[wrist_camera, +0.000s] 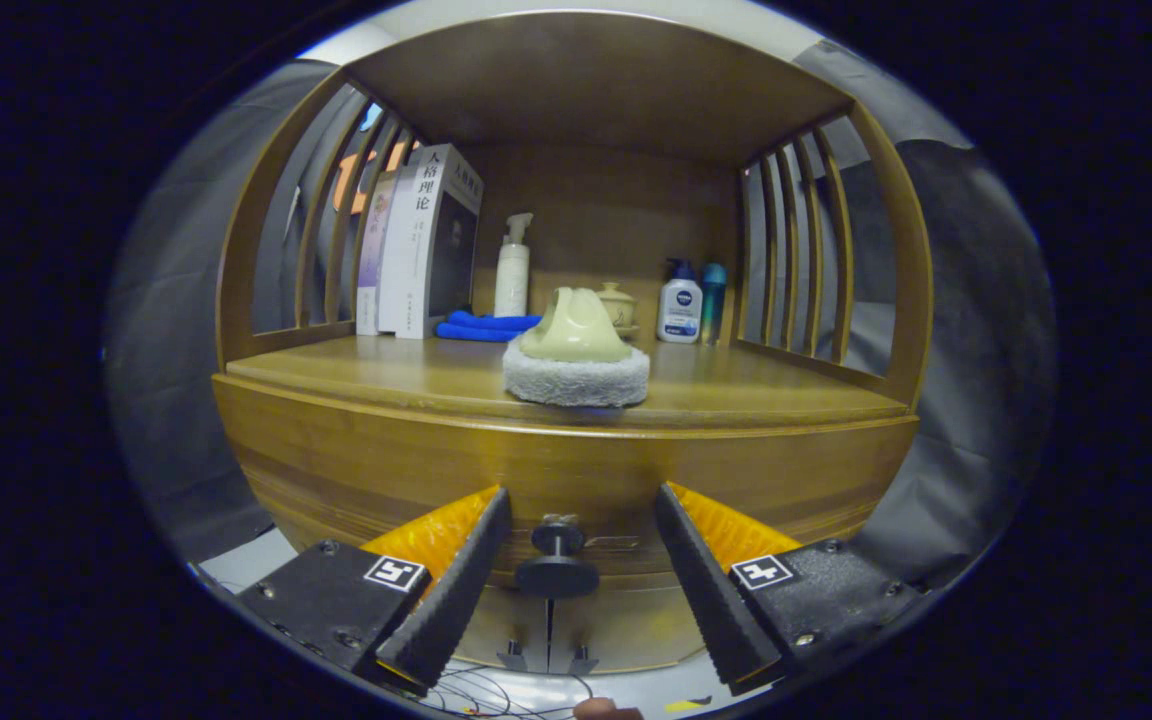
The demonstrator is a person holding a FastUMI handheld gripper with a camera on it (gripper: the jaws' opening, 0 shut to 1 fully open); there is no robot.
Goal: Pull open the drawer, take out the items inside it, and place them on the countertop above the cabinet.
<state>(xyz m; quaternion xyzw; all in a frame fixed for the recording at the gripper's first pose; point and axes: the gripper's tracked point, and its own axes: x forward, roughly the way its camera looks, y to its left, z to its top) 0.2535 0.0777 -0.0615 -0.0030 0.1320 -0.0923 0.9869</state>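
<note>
Drawer (pixel 556 480) interior is staying hidden behind its closed front, which is running crosswise below the countertop (pixel 386 375). Knob (pixel 557 560) is pointing toward the camera, sitting between the gripper (pixel 581 505) fingers, which are standing wide apart, touching nothing. Scrubber (pixel 576 360) is sitting near the countertop's front edge.

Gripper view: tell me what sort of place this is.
Likely a home-style set in a booth: a wooden cabinet with books, toiletry bottles and a scrubbing pad. The open gripper flanks the drawer knob.
</note>
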